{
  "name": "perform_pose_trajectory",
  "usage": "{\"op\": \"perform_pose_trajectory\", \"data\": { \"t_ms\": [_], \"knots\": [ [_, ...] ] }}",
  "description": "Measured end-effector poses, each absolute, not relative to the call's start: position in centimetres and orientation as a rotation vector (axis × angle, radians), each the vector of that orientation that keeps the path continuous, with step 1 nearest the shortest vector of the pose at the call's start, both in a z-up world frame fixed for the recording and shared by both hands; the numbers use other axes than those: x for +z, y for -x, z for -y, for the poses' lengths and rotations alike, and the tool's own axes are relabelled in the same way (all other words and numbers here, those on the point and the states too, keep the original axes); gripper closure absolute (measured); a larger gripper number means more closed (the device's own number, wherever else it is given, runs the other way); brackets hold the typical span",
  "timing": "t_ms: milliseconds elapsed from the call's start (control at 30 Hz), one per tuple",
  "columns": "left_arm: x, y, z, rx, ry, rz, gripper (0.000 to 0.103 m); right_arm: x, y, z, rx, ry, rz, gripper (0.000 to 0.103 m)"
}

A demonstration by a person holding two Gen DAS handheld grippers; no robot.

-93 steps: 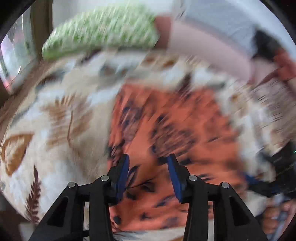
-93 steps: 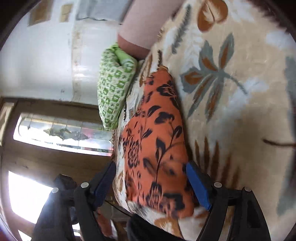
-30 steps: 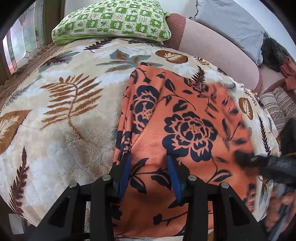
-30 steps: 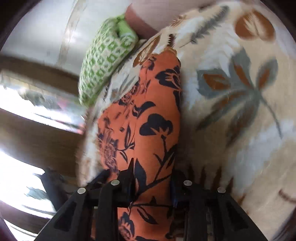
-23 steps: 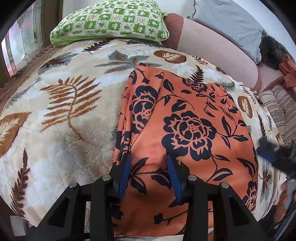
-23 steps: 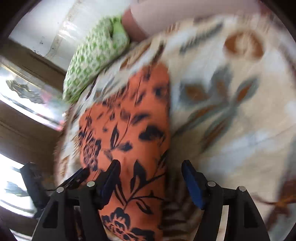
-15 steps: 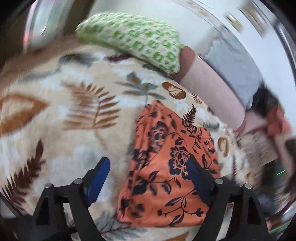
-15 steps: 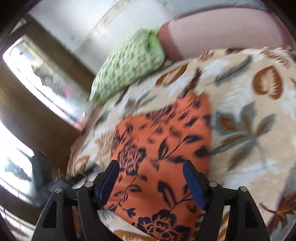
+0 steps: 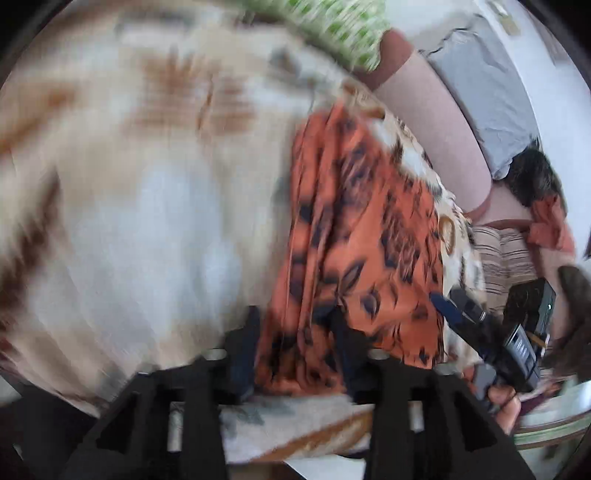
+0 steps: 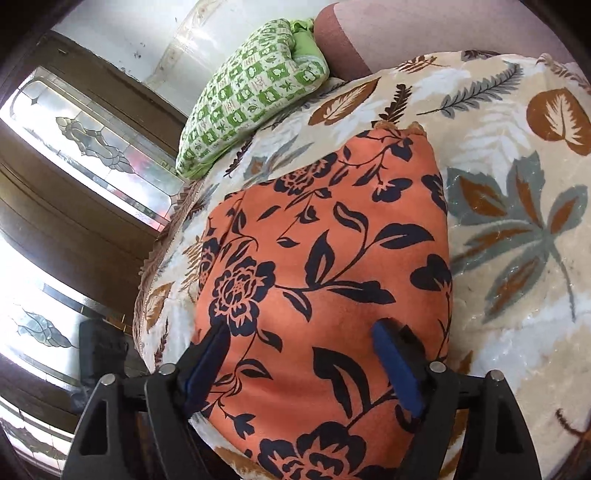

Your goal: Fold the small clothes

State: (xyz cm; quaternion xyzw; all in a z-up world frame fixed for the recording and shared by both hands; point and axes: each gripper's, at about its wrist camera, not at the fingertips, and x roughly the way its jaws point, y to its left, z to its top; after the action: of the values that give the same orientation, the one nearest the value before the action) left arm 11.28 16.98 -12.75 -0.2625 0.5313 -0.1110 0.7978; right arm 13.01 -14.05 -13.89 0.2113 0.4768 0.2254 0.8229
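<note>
An orange cloth with dark navy flowers [image 10: 325, 266] lies folded flat on a cream blanket with a leaf print [image 10: 517, 206]. My right gripper [image 10: 306, 354] is open, its blue-padded fingers spread just above the cloth's near edge. In the blurred left wrist view the cloth [image 9: 362, 236] lies to the right of centre. My left gripper [image 9: 295, 343] has its jaws narrowed around the cloth's near left corner, and the fabric passes between the pads. The right gripper [image 9: 465, 317] shows at the cloth's right edge there.
A green checked pillow [image 10: 251, 92] lies at the far end of the bed beside a pink bolster [image 10: 406, 26]. Dark wooden doors with glass panes [image 10: 74, 184] stand to the left. Striped fabric [image 9: 506, 258] and a grey pillow [image 9: 487, 96] lie to the right.
Both grippers let go and opened about a second ago. Now my left gripper has swung in and narrowed on the cloth's near left corner. My right gripper has dropped closer over the cloth, still open.
</note>
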Motion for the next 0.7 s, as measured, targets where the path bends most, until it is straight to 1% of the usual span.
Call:
{"op": "perform_pose_trajectory", "data": {
  "t_ms": [33,67,100,167,233,267,300,333,433,533,567,633,700],
  "knots": [
    [-10.9,-12.4,-16.9,-0.252,0.525,-1.064,0.037,-13.9,-12.9,14.0,0.482,-0.440,-1.014,0.019],
    [-10.1,-13.2,-16.8,-0.263,0.504,-1.033,0.019,-13.8,-12.8,14.0,0.486,-0.434,-1.013,0.019],
    [-9.3,-15.2,-16.4,-0.272,0.469,-1.013,0.014,-13.8,-12.8,14.0,0.488,-0.434,-1.012,0.018],
    [-9.1,-18.5,-15.5,-0.273,0.437,-1.012,0.014,-13.8,-12.8,14.1,0.485,-0.450,-1.011,0.018],
    [-10.3,-22.3,-14.3,-0.324,0.427,-1.039,0.014,-13.9,-12.9,14.1,0.484,-0.463,-1.011,0.018],
    [-11.6,-23.8,-14.2,-0.315,0.441,-1.072,0.018,-13.9,-12.9,14.1,0.486,-0.463,-1.011,0.018],
    [-13.5,-24.8,-14.2,-0.303,0.482,-1.130,0.032,-13.9,-12.8,14.1,0.487,-0.463,-1.009,0.018],
    [-16.0,-25.9,-14.5,-0.342,0.601,-1.212,0.077,-13.9,-12.8,14.1,0.488,-0.464,-1.008,0.018],
    [-17.0,-24.8,-16.4,-0.356,0.794,-1.164,0.081,-13.9,-12.7,14.2,0.499,-0.457,-1.007,0.018],
    [-19.3,-24.5,-17.4,-0.370,0.912,-1.160,0.078,-14.0,-12.7,14.0,0.505,-0.445,-0.999,0.017],
    [-19.1,-24.6,-17.4,-0.371,0.912,-1.167,0.075,-14.0,-12.7,14.0,0.506,-0.440,-1.000,0.017],
    [-16.2,-24.3,-16.2,-0.315,0.748,-1.159,0.068,-13.8,-12.7,13.7,0.504,-0.425,-1.001,0.016],
    [-13.8,-23.2,-15.2,-0.291,0.611,-1.105,0.061,-13.7,-12.7,13.7,0.498,-0.434,-1.006,0.016]
  ]
}}
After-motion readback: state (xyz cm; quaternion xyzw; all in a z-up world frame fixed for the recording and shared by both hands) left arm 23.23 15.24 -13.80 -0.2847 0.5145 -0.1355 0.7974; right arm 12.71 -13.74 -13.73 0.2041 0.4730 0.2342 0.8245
